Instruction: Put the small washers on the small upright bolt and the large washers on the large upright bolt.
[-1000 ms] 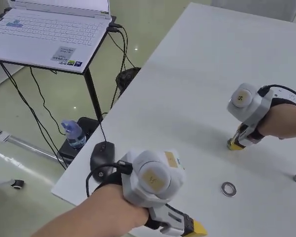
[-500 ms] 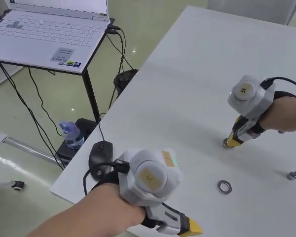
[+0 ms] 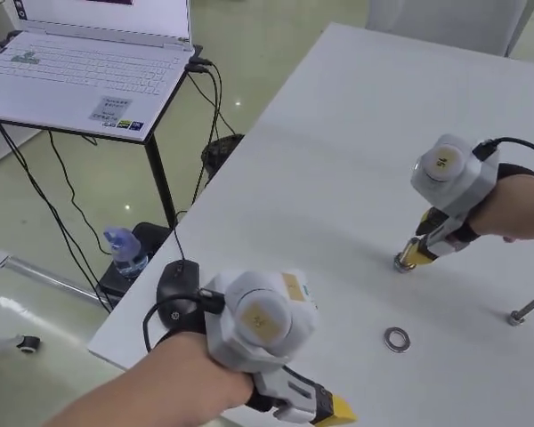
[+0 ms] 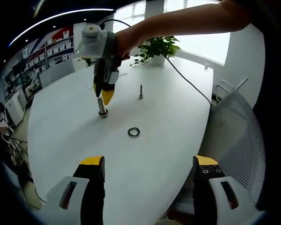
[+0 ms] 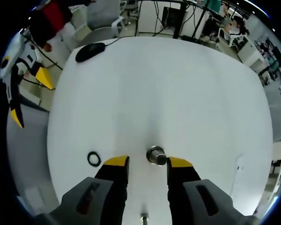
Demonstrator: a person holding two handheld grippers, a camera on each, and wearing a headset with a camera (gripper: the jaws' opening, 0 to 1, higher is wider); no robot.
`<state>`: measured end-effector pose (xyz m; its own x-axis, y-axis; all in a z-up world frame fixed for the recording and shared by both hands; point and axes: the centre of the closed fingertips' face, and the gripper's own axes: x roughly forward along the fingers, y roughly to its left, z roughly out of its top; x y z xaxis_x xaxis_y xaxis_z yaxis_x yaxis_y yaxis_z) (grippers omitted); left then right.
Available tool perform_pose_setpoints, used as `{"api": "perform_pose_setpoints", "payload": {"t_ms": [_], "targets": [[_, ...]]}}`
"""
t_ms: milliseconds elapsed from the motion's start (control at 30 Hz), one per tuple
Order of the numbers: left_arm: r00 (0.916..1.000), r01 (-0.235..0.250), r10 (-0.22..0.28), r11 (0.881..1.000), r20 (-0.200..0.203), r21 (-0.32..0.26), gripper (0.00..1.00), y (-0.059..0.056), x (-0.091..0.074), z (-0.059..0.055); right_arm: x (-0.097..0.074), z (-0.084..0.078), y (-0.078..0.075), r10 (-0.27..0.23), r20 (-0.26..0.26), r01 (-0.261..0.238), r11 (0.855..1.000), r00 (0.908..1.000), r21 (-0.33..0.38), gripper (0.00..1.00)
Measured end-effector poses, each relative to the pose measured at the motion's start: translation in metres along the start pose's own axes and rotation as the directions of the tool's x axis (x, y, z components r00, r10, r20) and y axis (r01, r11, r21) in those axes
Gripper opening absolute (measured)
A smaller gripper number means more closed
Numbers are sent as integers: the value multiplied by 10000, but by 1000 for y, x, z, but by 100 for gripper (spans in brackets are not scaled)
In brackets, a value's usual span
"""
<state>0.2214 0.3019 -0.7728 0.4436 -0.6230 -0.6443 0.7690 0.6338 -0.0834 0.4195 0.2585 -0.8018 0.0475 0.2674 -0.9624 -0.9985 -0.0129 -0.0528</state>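
Yellow-tipped right tongs (image 5: 147, 162) partly open at the large upright bolt (image 5: 156, 155); left tongs (image 4: 149, 162) wide, empty.

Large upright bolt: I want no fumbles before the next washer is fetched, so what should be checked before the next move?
1. Right gripper free to pull away: ok, jaws open at the large upright silver metal bolt.
2. Large bolt standing straight: ok.
3. Next piece in the open: ok, a flat silver metal ring washer lies alone on the white table, apart from both bolts.
4. Left gripper ready: ok, open and empty.
5. Small upright silver bolt standing: ok.
6. Which bolt that washer fits: cannot tell.
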Motion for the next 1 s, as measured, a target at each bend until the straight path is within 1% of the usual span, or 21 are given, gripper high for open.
{"api": "perform_pose_setpoints", "payload": {"t_ms": [133, 267, 367, 567, 733, 1000], "targets": [[10000, -53, 54, 10000, 81, -16, 76, -1, -2, 3, -3, -2, 5, -32, 141, 31, 10000, 9999, 77, 35], [9999, -100, 101, 9999, 126, -62, 77, -2, 0, 2, -7, -6, 13, -16, 204, 13, 9999, 9998, 111, 36], [9998, -121, 123, 9999, 137, -110, 77, -2, 0, 0, -9, -7, 21, 51, 307, -55, 9999, 9995, 122, 37], [9999, -164, 165, 9998, 45, -137, 78, -1, 0, -3, -9, -10, 39, 184, 395, -186, 9998, 9990, 36, 38], [9997, -221, 222, 9997, 32, -134, 79, 1, -1, -3, -8, -13, 54, 364, 428, -360, 9993, 9984, -101, 38], [9998, -185, 185, 9998, 4, -81, 80, 0, -2, -3, -4, -18, 71, 502, 489, -499, 9987, 9975, -84, 38]]}}
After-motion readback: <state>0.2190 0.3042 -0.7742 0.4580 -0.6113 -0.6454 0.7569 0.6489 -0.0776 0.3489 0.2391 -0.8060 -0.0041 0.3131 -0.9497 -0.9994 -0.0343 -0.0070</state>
